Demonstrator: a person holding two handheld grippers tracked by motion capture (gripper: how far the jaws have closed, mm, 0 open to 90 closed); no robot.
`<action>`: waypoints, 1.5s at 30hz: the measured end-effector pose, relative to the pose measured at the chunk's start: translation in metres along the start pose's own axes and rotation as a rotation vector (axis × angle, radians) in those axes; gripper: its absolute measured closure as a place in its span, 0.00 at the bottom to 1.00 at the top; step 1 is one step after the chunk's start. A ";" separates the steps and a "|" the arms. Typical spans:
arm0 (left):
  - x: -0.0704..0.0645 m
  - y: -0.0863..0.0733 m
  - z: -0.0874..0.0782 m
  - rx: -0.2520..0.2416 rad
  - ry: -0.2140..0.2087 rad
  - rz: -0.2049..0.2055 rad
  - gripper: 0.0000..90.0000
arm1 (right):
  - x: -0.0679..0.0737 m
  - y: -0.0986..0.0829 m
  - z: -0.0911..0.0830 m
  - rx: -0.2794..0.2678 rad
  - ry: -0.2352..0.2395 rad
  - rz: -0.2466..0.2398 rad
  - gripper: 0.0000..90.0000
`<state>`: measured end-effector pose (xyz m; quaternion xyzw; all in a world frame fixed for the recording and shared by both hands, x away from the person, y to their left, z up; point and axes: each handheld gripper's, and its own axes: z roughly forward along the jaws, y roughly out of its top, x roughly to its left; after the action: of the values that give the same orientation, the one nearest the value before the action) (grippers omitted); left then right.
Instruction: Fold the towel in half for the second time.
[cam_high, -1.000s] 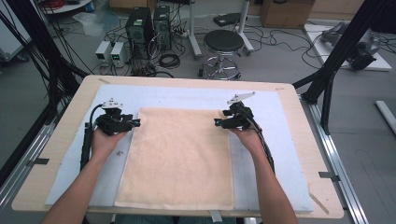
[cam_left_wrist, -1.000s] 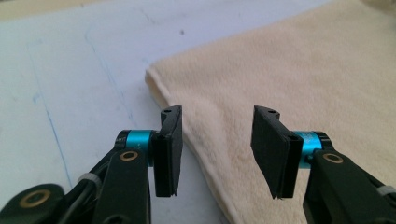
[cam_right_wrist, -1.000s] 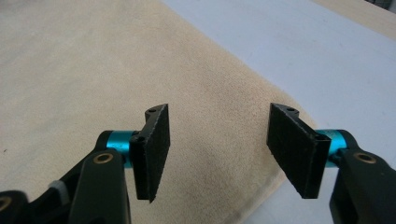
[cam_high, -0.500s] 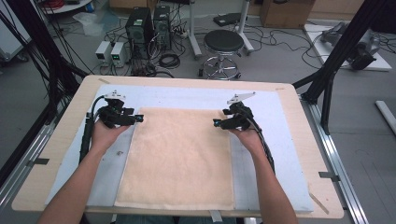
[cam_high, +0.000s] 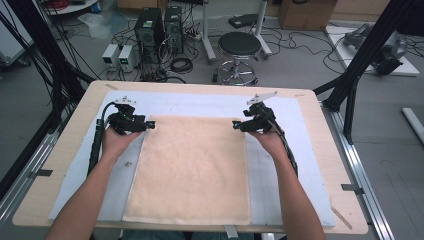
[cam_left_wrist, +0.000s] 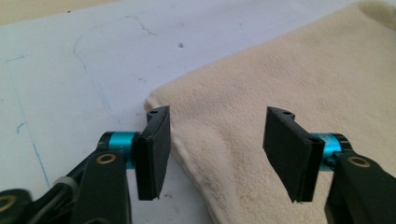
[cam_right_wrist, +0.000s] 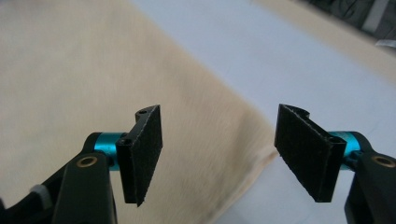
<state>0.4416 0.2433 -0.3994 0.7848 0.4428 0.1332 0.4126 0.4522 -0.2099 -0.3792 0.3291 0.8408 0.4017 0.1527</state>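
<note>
1. A wooden counter (cam_high: 65, 165) seen from above, covered by a pale blue-white mat (cam_high: 200, 102). A person's forearms come in from the near edge, one at each side.
2. The left tongs (cam_high: 149, 125) sit at the far left corner of a cream towel (cam_high: 192, 170), held in the person's left hand (cam_high: 117, 140). A black cable runs from them along the forearm.
3. In the left gripper view the left tongs (cam_left_wrist: 217, 149) are released, jaws wide apart. One jaw is over the mat just beside the towel's edge; the other is over the towel (cam_left_wrist: 299, 79). The rounded towel corner lies between and just past the jaws. Whether the jaws touch the cloth cannot be told.
4. The towel lies flat in the middle of the mat, a tall rectangle running from the far part of the mat to the near edge of the counter. Mat shows on both sides of it.
5. The right tongs (cam_high: 235, 125) sit at the towel's far right corner, held in the right hand (cam_high: 267, 140), with a grey plate on top.
6. In the right gripper view the right tongs (cam_right_wrist: 217, 154) are also released, jaws wide apart. One jaw is over the towel (cam_right_wrist: 93, 70), the other over the mat (cam_right_wrist: 289, 70); the towel's edge runs between them.
</note>
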 end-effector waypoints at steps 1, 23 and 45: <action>0.001 0.003 -0.001 -0.003 0.007 -0.001 0.44 | -0.002 0.004 -0.003 -0.001 -0.001 0.005 0.35; 0.011 -0.010 0.048 0.042 0.128 -0.082 0.47 | -0.025 -0.041 0.045 0.120 0.004 0.128 0.36; 0.002 0.003 0.010 -0.065 -0.013 -0.028 0.91 | -0.008 -0.016 0.019 0.038 0.129 0.049 0.91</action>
<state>0.4503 0.2391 -0.4040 0.7655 0.4467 0.1366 0.4424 0.4610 -0.2124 -0.4038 0.3259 0.8482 0.4095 0.0821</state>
